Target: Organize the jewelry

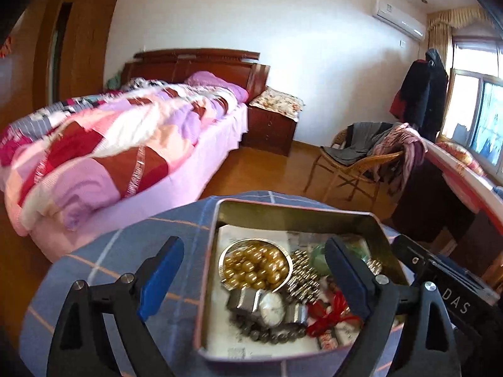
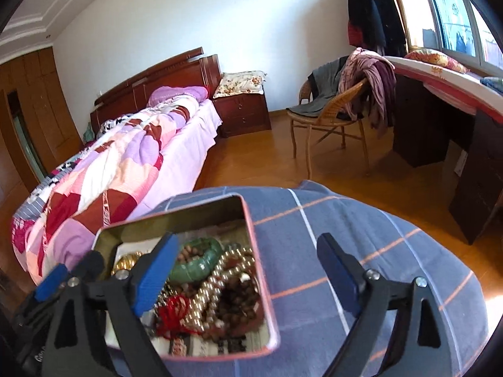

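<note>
Several tangled pieces fill the open rectangular pink-rimmed metal tin (image 1: 314,210) on the blue plaid cloth (image 2: 361,235): gold pearl beads (image 1: 256,267), a silver wristwatch (image 1: 270,306), a green jade bangle (image 2: 195,259). The strands look light, slippery and snag-prone, so the stiff bangle or the watch band seems the safest hold. Above the tin, the left gripper (image 1: 251,270) and the right gripper (image 2: 248,275) both stand spread, pinching nothing.
</note>
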A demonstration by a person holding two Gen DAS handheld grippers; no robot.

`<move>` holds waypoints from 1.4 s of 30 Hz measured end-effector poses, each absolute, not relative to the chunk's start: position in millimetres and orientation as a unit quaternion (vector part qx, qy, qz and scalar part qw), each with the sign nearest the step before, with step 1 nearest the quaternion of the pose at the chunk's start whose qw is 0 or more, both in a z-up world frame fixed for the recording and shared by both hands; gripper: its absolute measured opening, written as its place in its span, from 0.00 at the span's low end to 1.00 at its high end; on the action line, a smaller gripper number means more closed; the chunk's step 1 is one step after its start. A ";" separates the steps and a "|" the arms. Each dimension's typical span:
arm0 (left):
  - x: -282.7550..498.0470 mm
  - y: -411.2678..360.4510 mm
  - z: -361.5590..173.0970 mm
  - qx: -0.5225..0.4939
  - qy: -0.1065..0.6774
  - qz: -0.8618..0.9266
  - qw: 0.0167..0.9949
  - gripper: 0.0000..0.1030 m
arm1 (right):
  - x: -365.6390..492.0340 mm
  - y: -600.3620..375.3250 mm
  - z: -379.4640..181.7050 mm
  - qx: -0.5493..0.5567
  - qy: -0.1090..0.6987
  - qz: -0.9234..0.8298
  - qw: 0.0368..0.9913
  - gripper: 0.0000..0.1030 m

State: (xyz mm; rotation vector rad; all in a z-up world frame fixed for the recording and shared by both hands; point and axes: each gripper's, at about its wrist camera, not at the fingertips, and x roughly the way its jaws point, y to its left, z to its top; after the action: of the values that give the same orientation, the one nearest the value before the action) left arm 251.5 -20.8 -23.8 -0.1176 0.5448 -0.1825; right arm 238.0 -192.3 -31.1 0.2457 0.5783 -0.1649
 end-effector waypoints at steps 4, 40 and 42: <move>236.5 -19.2 -27.7 -0.027 0.272 -0.068 0.959 0.89 | 223.8 -188.0 -28.2 0.106 0.280 -0.086 0.950 0.89; 98.7 9.3 14.9 0.016 0.209 -0.048 0.977 0.89 | 80.4 -145.5 20.9 0.042 0.188 -0.105 0.976 1.00; 90.5 8.4 21.3 0.020 0.193 -0.047 0.980 0.89 | 75.9 -143.9 26.9 0.043 0.178 -0.103 0.978 1.00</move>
State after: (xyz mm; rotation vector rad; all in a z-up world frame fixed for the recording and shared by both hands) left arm 90.5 8.4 21.3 0.0393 0.3894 -0.0948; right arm 75.9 -143.9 26.9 0.0872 0.3585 -0.2069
